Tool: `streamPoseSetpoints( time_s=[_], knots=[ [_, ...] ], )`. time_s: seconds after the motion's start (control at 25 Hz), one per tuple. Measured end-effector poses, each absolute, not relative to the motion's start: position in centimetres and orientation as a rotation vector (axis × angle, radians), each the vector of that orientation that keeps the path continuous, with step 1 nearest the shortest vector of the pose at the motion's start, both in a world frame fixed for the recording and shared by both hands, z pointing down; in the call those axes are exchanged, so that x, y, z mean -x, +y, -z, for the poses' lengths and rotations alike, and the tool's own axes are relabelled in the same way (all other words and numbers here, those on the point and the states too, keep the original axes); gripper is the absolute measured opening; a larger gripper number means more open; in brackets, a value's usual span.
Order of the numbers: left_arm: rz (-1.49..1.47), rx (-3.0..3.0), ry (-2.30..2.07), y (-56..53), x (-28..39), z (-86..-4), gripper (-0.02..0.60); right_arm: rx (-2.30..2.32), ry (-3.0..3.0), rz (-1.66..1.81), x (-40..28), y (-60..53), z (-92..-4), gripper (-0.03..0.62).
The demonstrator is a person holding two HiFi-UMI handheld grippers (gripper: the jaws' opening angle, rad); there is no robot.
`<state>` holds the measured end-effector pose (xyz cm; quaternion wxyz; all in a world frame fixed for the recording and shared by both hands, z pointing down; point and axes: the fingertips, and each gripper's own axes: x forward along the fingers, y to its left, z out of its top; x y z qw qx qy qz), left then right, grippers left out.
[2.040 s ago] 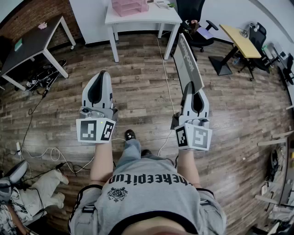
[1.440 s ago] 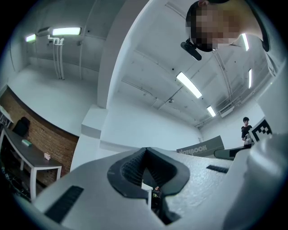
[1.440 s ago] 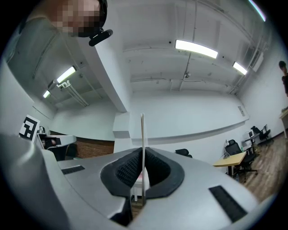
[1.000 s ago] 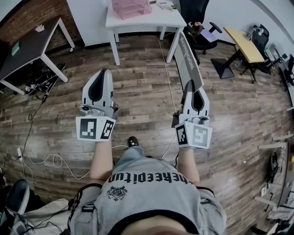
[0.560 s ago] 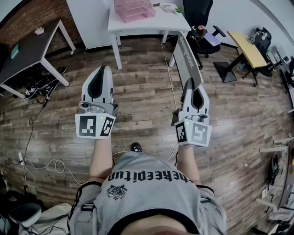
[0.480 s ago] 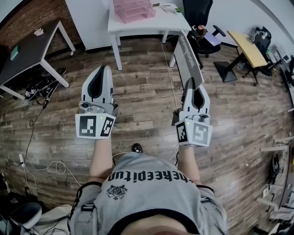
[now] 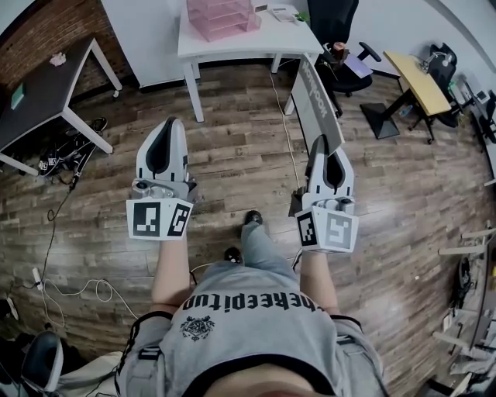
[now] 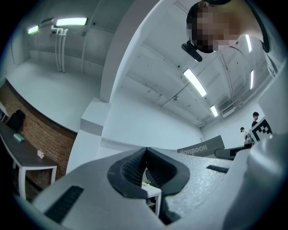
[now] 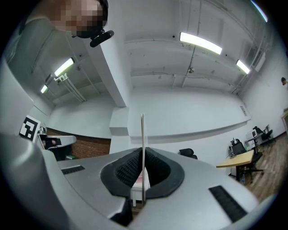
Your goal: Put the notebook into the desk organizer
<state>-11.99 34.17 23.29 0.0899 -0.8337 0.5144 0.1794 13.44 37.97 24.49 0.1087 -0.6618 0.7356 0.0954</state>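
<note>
Notebook (image 7: 316, 105): grey slab, seen edge-on, slanting up and away from the right gripper, above the wooden floor (image 7: 232, 159).
Right gripper (image 7: 320, 147): jaws pinching the notebook's near edge.
Left gripper (image 7: 171, 126): jaw tips pressed together with nothing between them; left of the notebook.
Desk organizer (image 7: 221, 14): pink, on the white table (image 7: 271, 35) at the far side, well apart from the notebook.

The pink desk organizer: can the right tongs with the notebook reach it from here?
Probably not yet. The desk organizer sits ahead on the white table, beyond the right tongs holding the notebook. Open floor lies between, so stepping closer should do.
</note>
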Motion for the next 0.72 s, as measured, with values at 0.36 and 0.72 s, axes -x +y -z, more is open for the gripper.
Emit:
streamPoseSetpoints(
  time_s=[0.36, 0.72],
  knots=[
    [-0.527, 2.445, 1.561, 26.4, 12.3, -23.3, 0.003, 1.908, 2.185, -0.276, -13.3, 29.1, -24.6, 0.008],
    [-0.551, 2.395, 1.573, 17.1, 11.4, -21.3, 0.003, 1.856, 2.198, -0.291, -14.0, 18.9, -23.1, 0.008]
  ],
)
